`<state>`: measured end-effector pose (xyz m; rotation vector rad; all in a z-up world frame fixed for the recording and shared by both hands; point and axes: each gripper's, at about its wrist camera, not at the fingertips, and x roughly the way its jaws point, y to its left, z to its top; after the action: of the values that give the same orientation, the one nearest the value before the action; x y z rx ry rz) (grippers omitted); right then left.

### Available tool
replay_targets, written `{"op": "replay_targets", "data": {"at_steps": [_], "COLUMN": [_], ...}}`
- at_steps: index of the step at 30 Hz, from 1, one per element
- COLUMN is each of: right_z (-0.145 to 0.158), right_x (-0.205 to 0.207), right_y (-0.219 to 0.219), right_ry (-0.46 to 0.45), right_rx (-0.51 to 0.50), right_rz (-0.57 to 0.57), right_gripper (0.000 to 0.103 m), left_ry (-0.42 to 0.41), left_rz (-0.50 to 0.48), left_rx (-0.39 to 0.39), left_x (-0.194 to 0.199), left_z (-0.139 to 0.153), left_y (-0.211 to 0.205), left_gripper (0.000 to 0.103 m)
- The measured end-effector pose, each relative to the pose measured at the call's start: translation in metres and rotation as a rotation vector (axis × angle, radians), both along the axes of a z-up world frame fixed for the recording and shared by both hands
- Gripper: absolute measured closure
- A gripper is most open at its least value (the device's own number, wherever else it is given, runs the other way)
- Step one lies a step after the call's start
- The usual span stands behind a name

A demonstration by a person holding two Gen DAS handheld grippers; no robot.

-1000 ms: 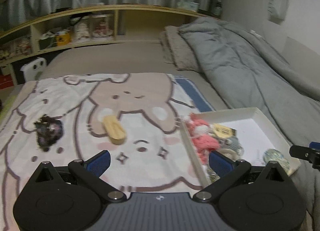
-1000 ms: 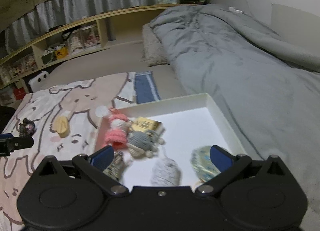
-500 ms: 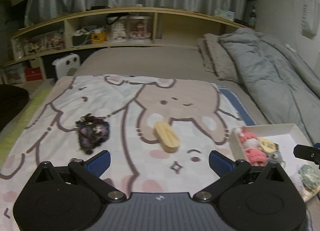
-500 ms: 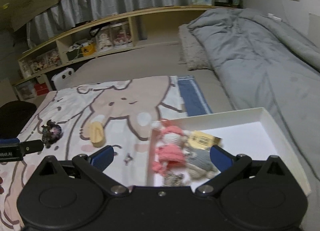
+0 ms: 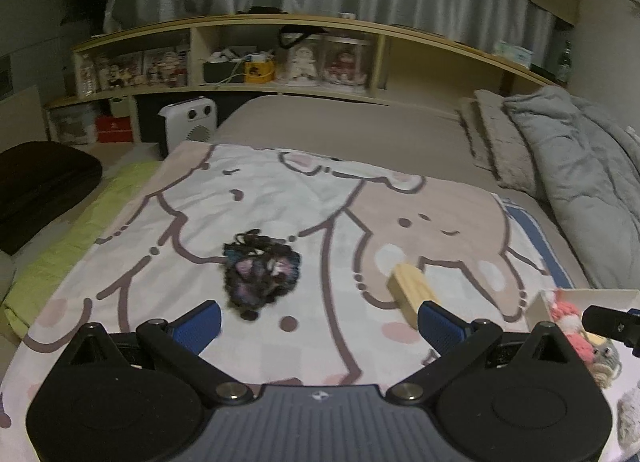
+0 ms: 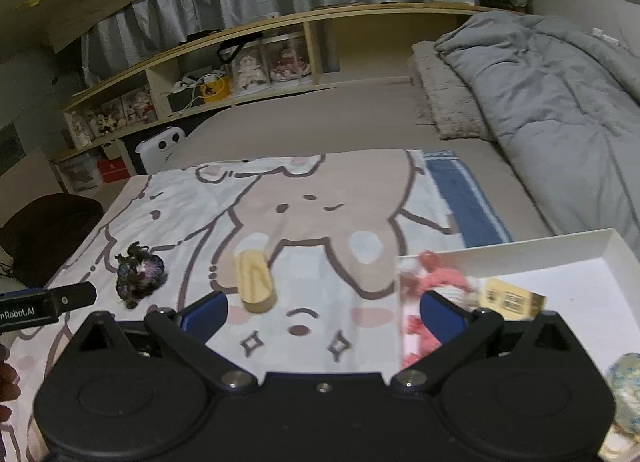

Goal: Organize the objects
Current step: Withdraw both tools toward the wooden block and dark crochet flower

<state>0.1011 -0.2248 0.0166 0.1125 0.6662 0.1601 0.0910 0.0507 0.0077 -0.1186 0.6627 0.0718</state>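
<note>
here, both tongs spread wide and empty: left tongs [image 5: 320,322] above the cartoon blanket [image 5: 280,205], just short of the dark scrunchie [image 5: 260,274]; right tongs [image 6: 324,312] near the wooden block [image 6: 254,282], beside the white tray [image 6: 600,282] with the pink knitted doll [image 6: 436,286].

Grey duvet [image 6: 552,101] – cluttered wooden shelf [image 5: 280,61]

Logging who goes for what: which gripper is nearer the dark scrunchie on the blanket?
Left. The left gripper hovers open right behind the dark scrunchie, which lies near its left jaw. The right gripper sits off to the scrunchie's right, nearer the wooden block.
</note>
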Motion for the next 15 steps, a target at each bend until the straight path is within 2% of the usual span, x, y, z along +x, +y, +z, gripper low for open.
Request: {"op": "replay_targets", "data": {"at_steps": [15], "right_z": [-0.036], "right_x": [0.043], "right_y": [0.045], "right_ry": [0.004], "right_rx": [0.023], "right_rz": [0.029], "right_gripper": [0.000], "left_ry": [-0.029], "left_rz": [0.064], "left_rx": [-0.013], "left_x": [0.036], "left_z": [-0.022], "left_y": [0.032], "left_gripper": [0.000]}}
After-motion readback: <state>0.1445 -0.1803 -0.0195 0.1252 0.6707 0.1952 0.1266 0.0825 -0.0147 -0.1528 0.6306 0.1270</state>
